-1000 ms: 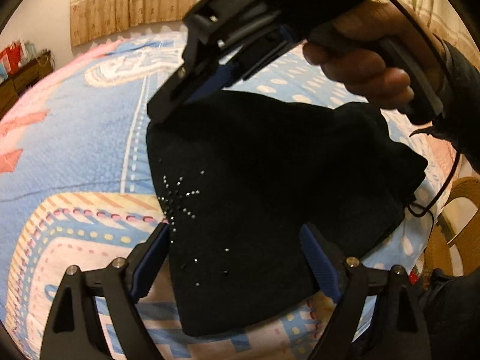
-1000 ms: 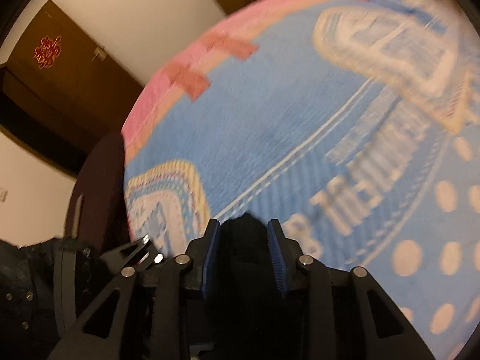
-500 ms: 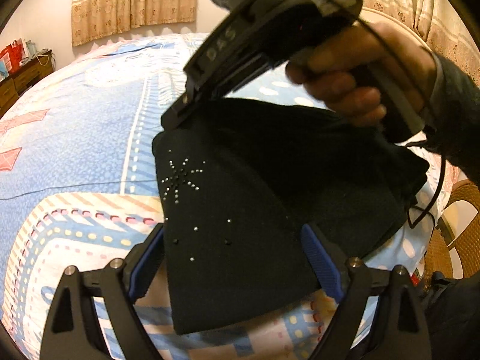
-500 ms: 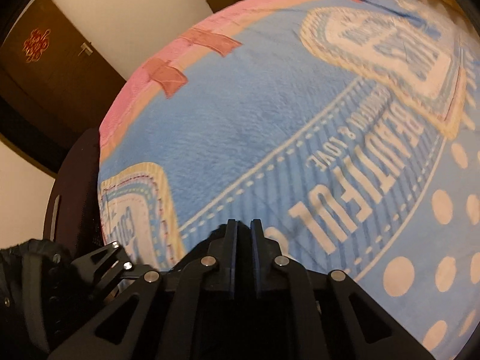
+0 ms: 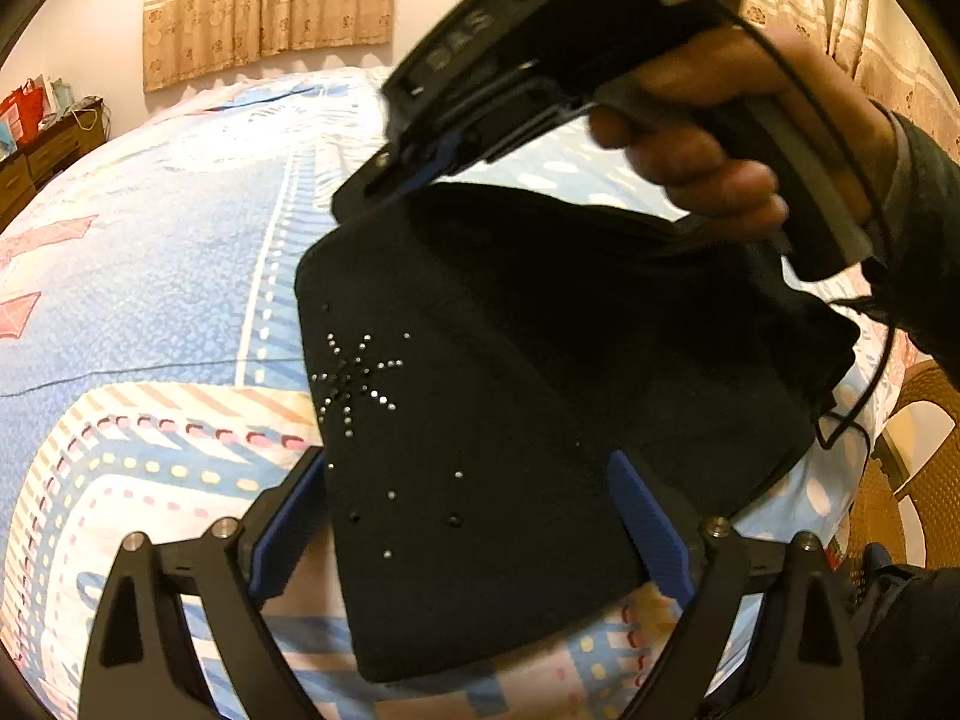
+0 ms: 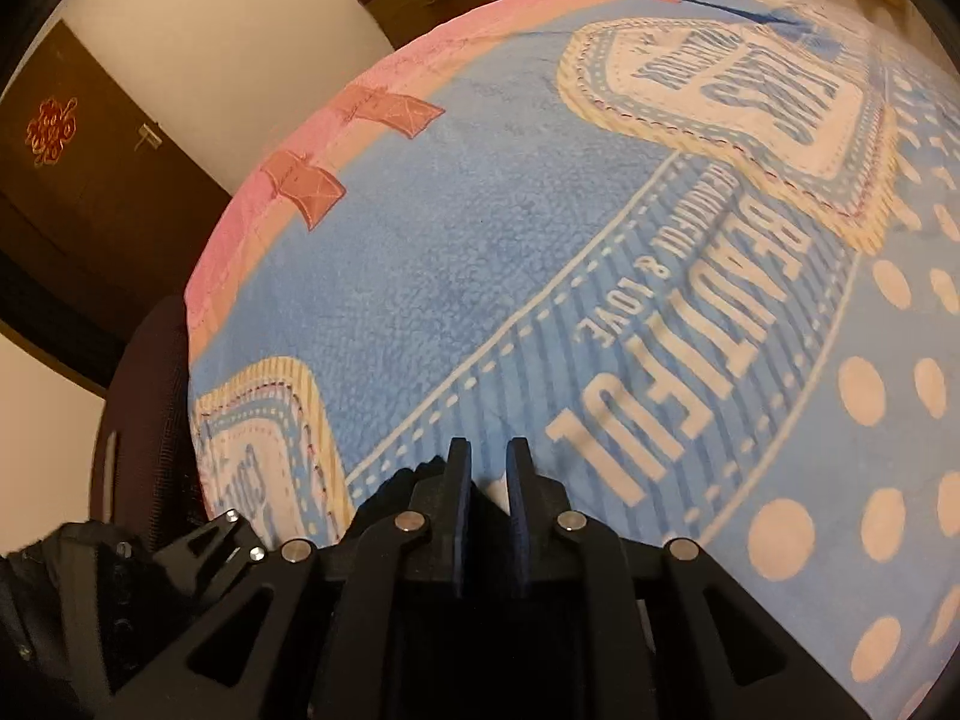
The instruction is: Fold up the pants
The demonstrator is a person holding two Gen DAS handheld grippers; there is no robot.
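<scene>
While the black pants lie folded on the bed, spread over its blue patterned blanket, the left gripper hovers low at their near end with its jaws wide apart, blue pads either side of the cloth and not pressing it. Studs in a starburst glint on the fabric near the left edge. Over at the far corner of the pants, the right gripper angles down, a hand wrapped round its handle and a cable trailing off it. From its own camera the right gripper shows jaws with a narrow gap that is opening, blanket visible between the tips (no cloth pinched there, as far as this dark lower view allows). Curtains hang behind the bed.
</scene>
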